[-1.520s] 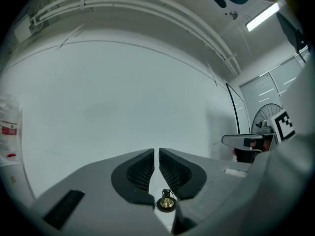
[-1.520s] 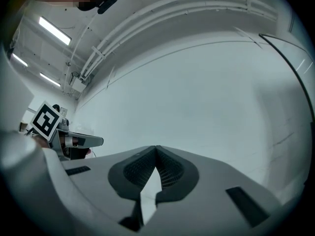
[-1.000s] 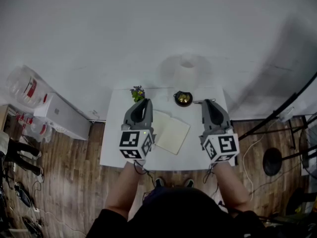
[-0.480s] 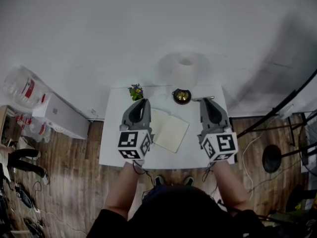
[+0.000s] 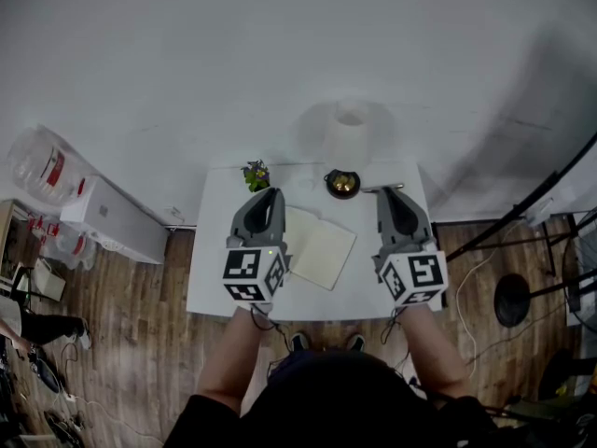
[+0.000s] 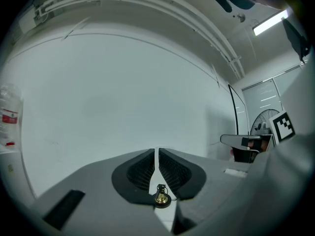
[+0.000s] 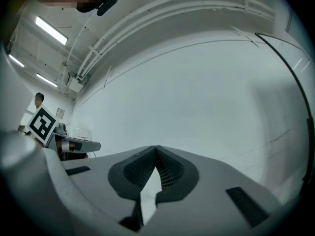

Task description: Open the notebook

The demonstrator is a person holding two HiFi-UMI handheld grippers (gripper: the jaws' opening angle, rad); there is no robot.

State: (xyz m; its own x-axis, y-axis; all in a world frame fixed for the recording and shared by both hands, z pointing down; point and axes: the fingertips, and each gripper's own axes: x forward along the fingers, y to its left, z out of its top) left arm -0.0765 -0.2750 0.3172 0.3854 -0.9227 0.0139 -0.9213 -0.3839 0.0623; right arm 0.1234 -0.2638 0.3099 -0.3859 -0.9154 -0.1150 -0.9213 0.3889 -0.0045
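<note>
We stand at the near edge of a small white tabletop (image 5: 210, 278) whose far edge meets a white wall. Bare white surface shows along the left edge and in a strip along the near edge. Wooden floor lies open on both sides of the table, with a water jug (image 5: 42, 164) well off to the left and a black stand (image 5: 522, 217) off to the right.

The notebook (image 5: 322, 247) lies open and slightly askew in the middle of the tabletop, pale pages up, between our two grippers. Its left part is covered by the left one. Near the far edge stand a small plant (image 5: 257, 175) toward the left corner and a brass bell (image 5: 343, 184) about midway along.

The left gripper (image 5: 271, 192) is above the tabletop, its jaws drawn nearly together with only a thin slit. Nothing is clamped, and the bell (image 6: 161, 195) shows beyond the slit. The right gripper (image 5: 387, 194) is near the right edge. In its own view the jaws (image 7: 156, 149) meet at the tips, closed on nothing.
</note>
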